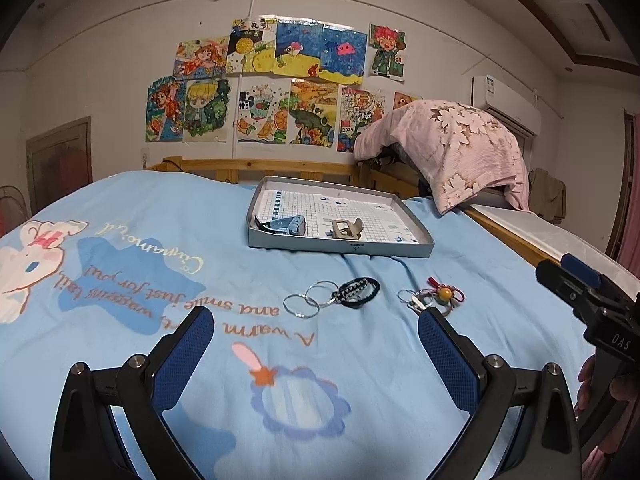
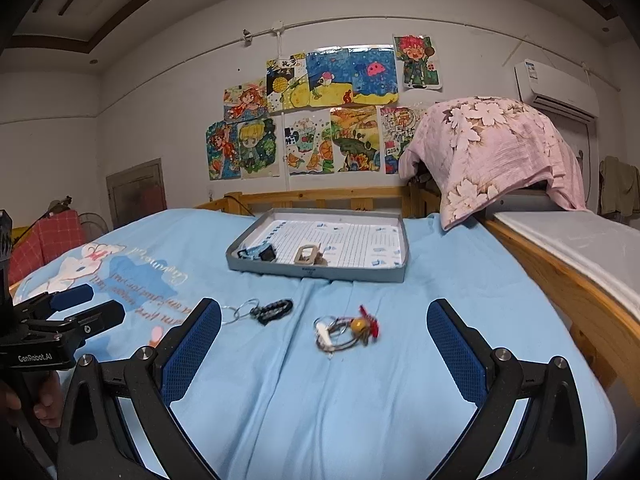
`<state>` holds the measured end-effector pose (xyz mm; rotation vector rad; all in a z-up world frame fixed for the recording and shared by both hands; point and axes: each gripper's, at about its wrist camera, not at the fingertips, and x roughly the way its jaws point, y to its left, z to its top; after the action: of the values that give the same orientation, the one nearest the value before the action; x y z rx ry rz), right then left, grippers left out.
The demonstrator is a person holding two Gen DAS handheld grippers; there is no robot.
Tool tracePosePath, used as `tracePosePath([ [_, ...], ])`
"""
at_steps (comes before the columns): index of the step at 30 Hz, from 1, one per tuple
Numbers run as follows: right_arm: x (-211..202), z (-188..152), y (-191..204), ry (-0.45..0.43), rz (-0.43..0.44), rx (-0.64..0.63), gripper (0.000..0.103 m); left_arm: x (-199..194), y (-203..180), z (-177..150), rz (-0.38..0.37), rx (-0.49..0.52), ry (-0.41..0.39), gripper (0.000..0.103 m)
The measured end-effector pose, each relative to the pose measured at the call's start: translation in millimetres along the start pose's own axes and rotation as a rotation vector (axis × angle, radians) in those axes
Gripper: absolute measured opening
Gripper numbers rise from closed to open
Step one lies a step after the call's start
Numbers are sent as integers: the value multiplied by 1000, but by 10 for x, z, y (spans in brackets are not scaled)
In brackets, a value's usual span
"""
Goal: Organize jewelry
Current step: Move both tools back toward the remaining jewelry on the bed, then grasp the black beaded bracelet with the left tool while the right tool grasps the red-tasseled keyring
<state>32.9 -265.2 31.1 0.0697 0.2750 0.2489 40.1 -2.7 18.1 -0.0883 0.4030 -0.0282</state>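
Jewelry on blue bedspread: silver rings with black hair tie ahead of the spread, empty left fingers; red-and-amber charm bundle ahead between the spread, empty right fingers. Grey tray beyond, holding two clips.

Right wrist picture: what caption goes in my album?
Open right gripper above the red-tasselled bead charm on the blue bed, grey tray beyond.

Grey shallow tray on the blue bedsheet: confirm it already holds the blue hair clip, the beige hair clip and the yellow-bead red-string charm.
Not quite. The grey shallow tray holds only the blue hair clip and the beige hair clip. The yellow-bead red-string charm lies on the blue bedsheet in front of the tray, as the left wrist view shows.
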Motion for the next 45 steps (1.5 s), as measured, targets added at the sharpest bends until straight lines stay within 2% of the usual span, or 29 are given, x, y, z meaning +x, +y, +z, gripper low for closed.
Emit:
tracePosePath([
  [8,400,211,-193,-1,-31,23,101,440,-33,176,-42,2,27,103],
  [17,902,265,-512,52,-46,81,101,1117,-116,308,-155,41,123,103],
  [22,1132,193,-624,77,-26,110,101,1343,-164,269,-218,92,158,103],
  [23,1160,172,-642,82,-22,115,101,1374,-168,252,-229,97,162,101],
  [25,1224,113,-661,97,-14,123,101,1459,-168,207,-260,100,185,92],
  [27,1278,62,-677,110,-1,128,97,1557,-145,163,-290,85,219,78],
  [28,1311,33,-682,119,6,135,95,1605,-127,141,-305,73,235,76],
  [30,1350,-3,-705,130,18,144,85,1693,-96,99,-335,53,264,62],
  [33,1418,-67,-708,155,30,150,76,1793,-104,61,-360,48,288,50],
  [37,1522,-146,-673,197,54,144,65,1851,-116,34,-362,54,287,47],
  [39,1547,-181,-646,212,59,133,60,1874,-119,22,-358,56,291,40],
  [41,1574,-207,-619,222,65,124,58,1908,-135,20,-363,64,300,38],
  [45,1589,-233,-596,236,68,114,51,1936,-198,43,-366,106,292,37],
])
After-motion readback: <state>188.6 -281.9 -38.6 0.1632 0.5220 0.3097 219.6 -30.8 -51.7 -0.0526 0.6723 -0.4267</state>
